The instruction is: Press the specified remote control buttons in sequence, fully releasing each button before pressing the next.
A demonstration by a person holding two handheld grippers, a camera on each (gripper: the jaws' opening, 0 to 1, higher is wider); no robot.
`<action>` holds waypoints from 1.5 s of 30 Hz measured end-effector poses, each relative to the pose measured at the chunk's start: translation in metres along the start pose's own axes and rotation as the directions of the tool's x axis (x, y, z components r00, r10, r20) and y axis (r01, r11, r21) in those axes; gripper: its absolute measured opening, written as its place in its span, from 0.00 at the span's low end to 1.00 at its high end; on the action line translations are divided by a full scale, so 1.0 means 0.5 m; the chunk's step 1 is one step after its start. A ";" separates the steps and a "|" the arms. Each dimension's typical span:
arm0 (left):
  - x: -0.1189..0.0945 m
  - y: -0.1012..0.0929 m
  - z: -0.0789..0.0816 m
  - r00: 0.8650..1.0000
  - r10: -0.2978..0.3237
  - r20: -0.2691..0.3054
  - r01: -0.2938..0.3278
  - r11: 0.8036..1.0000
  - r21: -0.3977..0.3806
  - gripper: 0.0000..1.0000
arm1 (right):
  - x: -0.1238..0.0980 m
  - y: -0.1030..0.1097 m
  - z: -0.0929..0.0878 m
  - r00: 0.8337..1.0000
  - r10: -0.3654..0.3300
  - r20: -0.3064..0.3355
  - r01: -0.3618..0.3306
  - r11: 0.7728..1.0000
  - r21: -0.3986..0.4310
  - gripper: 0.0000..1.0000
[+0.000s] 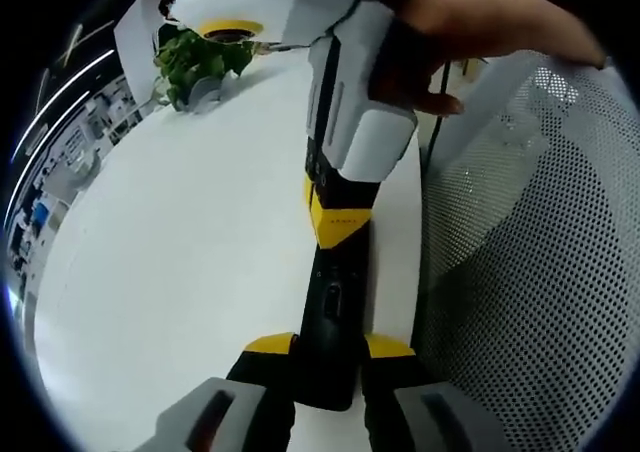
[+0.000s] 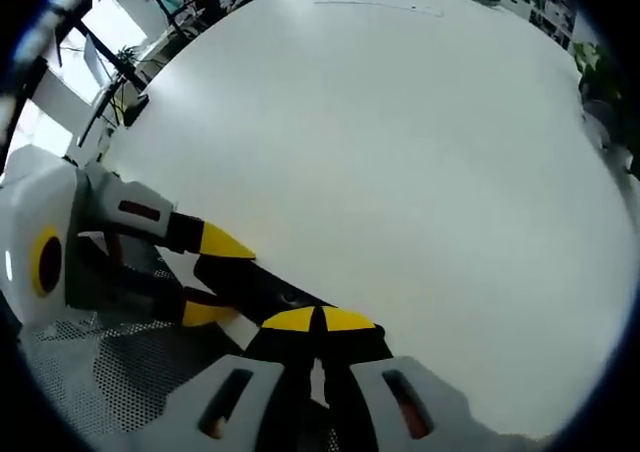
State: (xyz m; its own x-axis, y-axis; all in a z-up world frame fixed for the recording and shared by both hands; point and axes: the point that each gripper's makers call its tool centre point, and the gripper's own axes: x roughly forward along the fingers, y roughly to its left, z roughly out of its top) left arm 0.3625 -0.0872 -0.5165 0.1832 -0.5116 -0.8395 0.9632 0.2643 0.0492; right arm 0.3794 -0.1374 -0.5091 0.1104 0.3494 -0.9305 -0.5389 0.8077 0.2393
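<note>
A slim black remote control is clamped between the yellow-tipped jaws of my left gripper, which holds it just above the white table's edge. My right gripper comes down from the top of the left gripper view, a hand behind it, and its shut yellow tips rest on the remote's far part. In the right gripper view my right gripper has its two tips pressed together against the remote. The left gripper grips that remote from the left. The buttons are too dark to make out.
A wide white table stretches away to the left. A green potted plant stands at its far edge. A white mesh chair back sits close on the right, below the remote in the right gripper view.
</note>
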 end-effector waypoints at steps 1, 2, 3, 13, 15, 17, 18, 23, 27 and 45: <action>0.000 0.000 0.000 1.000 0.000 0.001 0.000 1.000 0.000 0.24 | 0.000 0.002 -0.002 1.000 0.003 -0.005 -0.003 1.000 0.002 0.00; 0.000 0.000 0.000 1.000 0.000 0.002 0.000 1.000 -0.001 0.24 | 0.001 0.002 -0.002 1.000 0.007 -0.010 -0.007 1.000 0.004 0.00; 0.001 0.001 0.000 1.000 -0.001 0.003 0.001 1.000 -0.002 0.25 | 0.001 0.004 -0.002 1.000 0.013 -0.014 -0.013 1.000 0.007 0.00; 0.001 0.001 -0.001 1.000 -0.004 0.017 0.005 0.999 -0.045 0.25 | -0.002 0.027 -0.020 0.992 0.100 -0.079 -0.093 0.992 0.089 0.00; 0.000 0.001 -0.001 1.000 -0.005 0.018 0.006 0.998 -0.057 0.25 | 0.000 0.025 -0.019 0.992 0.098 -0.075 -0.092 0.993 0.079 0.00; 0.001 0.002 -0.002 1.000 -0.006 0.020 0.007 0.997 -0.071 0.25 | 0.000 0.024 -0.018 0.993 0.097 -0.071 -0.091 0.993 0.077 0.00; 0.001 0.003 -0.002 1.000 -0.006 0.023 0.008 0.997 -0.082 0.26 | 0.001 0.024 -0.018 0.993 0.096 -0.069 -0.091 0.993 0.075 0.00; 0.001 0.002 -0.002 1.000 -0.004 0.022 0.005 0.997 -0.079 0.26 | 0.004 0.022 -0.017 0.993 0.095 -0.069 -0.090 0.994 0.067 0.00; 0.001 0.003 -0.001 1.000 0.000 0.026 0.002 0.996 -0.092 0.28 | 0.015 0.020 -0.028 0.992 0.087 -0.090 -0.082 0.995 0.050 0.00; 0.001 0.001 0.000 1.000 -0.006 0.023 0.008 0.997 -0.079 0.27 | 0.010 0.025 -0.027 0.993 0.098 -0.067 -0.095 0.994 0.047 0.00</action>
State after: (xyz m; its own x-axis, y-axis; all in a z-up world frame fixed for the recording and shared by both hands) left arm 0.3630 -0.0872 -0.5168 0.1817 -0.5315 -0.8273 0.9462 0.3237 -0.0001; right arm 0.3620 -0.1318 -0.5146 0.0005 0.3945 -0.9189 -0.5071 0.7921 0.3398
